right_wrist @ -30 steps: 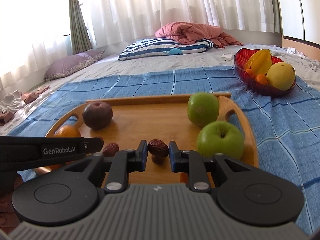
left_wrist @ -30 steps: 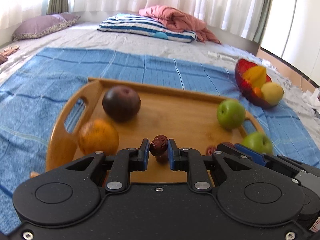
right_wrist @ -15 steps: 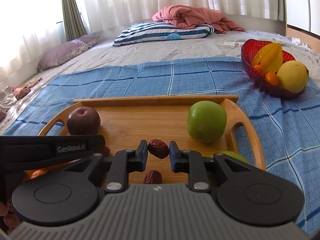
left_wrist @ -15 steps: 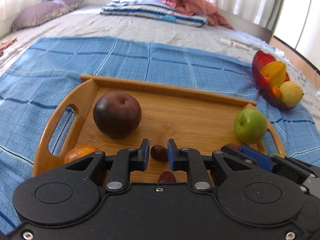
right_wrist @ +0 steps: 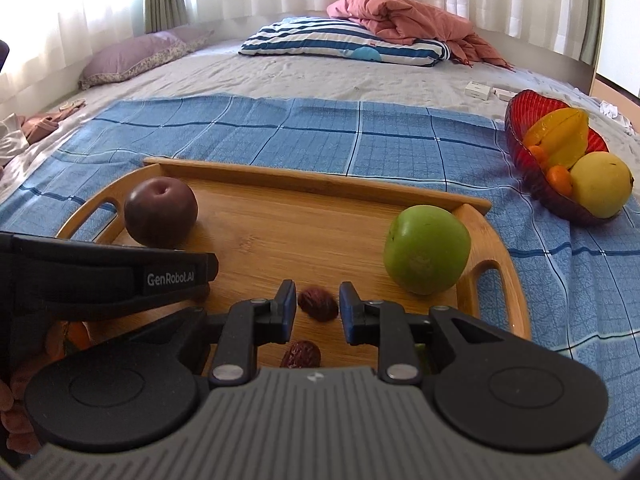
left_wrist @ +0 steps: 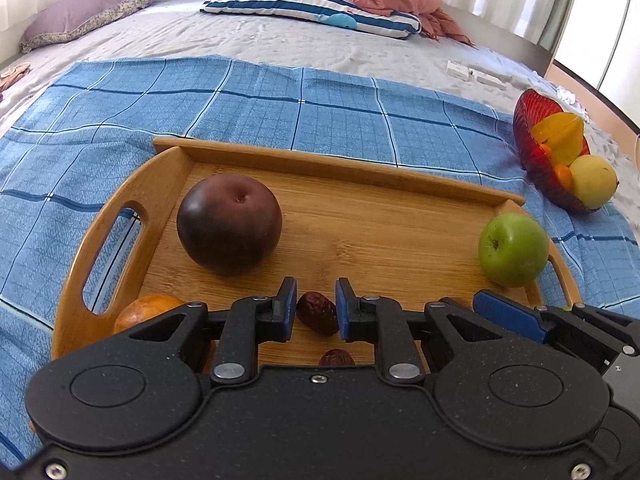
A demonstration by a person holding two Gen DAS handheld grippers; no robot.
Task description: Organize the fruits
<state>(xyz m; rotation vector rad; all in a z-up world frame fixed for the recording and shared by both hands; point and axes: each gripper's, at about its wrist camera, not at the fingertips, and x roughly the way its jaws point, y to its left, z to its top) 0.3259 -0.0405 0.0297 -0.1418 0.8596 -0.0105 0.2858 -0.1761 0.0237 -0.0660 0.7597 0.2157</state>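
My left gripper (left_wrist: 316, 294) is shut on a wrinkled brown date (left_wrist: 317, 314), low over the wooden tray (left_wrist: 320, 160). A second date (left_wrist: 336, 358) lies just below it. On the tray sit a dark plum (left_wrist: 229, 224), a green apple (left_wrist: 513, 249) and an orange (left_wrist: 146, 313). In the right wrist view, my right gripper (right_wrist: 318, 294) is opening its jaws around another date (right_wrist: 318, 305) that rests on the tray (right_wrist: 312, 178), with a slim gap at the pads. A further date (right_wrist: 301, 354) lies nearer the camera. The left gripper's body (right_wrist: 120, 276) reaches in from the left.
A red glass bowl (right_wrist: 520, 120) with a starfruit, a yellow fruit and small oranges stands right of the tray on the blue checked cloth (right_wrist: 280, 128). Beyond are a striped pillow (right_wrist: 344, 42), a pink blanket, a purple pillow and small white boxes (right_wrist: 478, 90).
Both grippers have pushed forward and tipped down over the tray, bringing their dates low. The right jaws have parted slightly from their date. The fruit on the tray has stayed put.
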